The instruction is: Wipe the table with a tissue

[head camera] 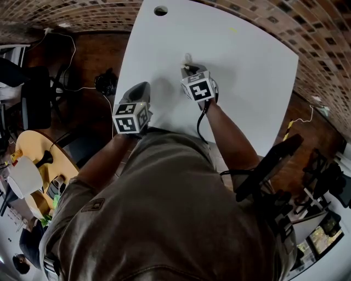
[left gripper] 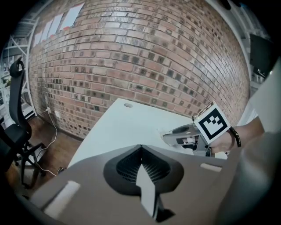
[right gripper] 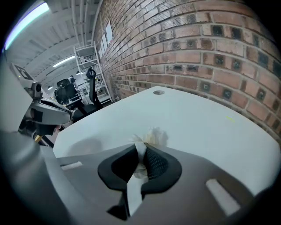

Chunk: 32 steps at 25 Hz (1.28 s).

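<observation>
A crumpled white tissue (right gripper: 154, 136) is pinched between the jaws of my right gripper (right gripper: 141, 145), which is shut on it and presses it onto the white table (right gripper: 193, 114). In the head view the right gripper (head camera: 188, 67) is near the table's middle, with the tissue (head camera: 188, 57) poking out ahead of it. My left gripper (head camera: 143, 88) hovers over the table's near left part, about a hand's width from the right one. Its jaws meet at the tips (left gripper: 141, 146) with nothing between them. The left gripper view shows the right gripper (left gripper: 169, 137) at the right.
The table has a round cable hole (head camera: 160, 10) at its far edge and a small yellowish mark (head camera: 233, 29) far right. A brick wall (left gripper: 145, 57) stands behind it. An office chair (left gripper: 15, 132) and floor cables (head camera: 71, 60) are to the left.
</observation>
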Each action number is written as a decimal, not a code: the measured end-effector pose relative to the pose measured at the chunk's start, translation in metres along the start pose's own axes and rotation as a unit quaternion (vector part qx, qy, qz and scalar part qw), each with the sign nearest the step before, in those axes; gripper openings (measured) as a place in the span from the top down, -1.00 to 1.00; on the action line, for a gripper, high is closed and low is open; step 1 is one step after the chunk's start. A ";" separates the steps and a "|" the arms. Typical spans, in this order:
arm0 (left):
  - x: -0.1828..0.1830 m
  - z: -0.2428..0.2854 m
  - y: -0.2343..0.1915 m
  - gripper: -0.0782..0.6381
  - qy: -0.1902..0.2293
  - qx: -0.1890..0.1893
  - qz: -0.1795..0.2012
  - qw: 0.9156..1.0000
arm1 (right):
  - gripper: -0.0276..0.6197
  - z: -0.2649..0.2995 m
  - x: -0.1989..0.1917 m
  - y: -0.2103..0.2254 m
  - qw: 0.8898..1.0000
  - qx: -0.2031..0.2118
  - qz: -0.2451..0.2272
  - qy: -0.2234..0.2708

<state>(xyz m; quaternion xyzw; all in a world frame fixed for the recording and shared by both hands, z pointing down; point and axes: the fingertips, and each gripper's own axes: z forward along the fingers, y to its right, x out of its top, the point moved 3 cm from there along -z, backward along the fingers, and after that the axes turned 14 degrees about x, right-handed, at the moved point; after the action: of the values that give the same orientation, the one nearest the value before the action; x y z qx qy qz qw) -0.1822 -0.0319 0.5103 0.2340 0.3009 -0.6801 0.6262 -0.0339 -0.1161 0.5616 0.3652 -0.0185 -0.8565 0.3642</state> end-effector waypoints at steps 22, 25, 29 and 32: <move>0.004 0.007 0.006 0.78 -0.001 -0.010 0.000 1.000 | 0.73 -0.018 -0.009 0.044 0.998 -0.062 0.006 -0.007; 0.005 0.009 0.008 0.78 0.002 -0.012 0.000 1.000 | 0.70 -0.017 -0.009 0.044 0.998 -0.062 0.007 -0.008; 0.007 0.010 0.010 0.78 0.002 -0.015 0.000 1.000 | 0.78 -0.018 -0.010 0.044 0.998 -0.055 0.018 -0.010; 0.008 0.011 0.010 0.78 0.003 -0.016 0.002 1.000 | 0.80 -0.021 -0.009 0.045 0.998 -0.055 0.026 -0.005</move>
<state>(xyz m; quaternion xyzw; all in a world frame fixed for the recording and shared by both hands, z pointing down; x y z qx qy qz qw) -0.1723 -0.0458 0.5109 0.2264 0.3134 -0.6733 0.6303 0.0114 -0.1379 0.5650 0.3400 0.0171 -0.8482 0.4058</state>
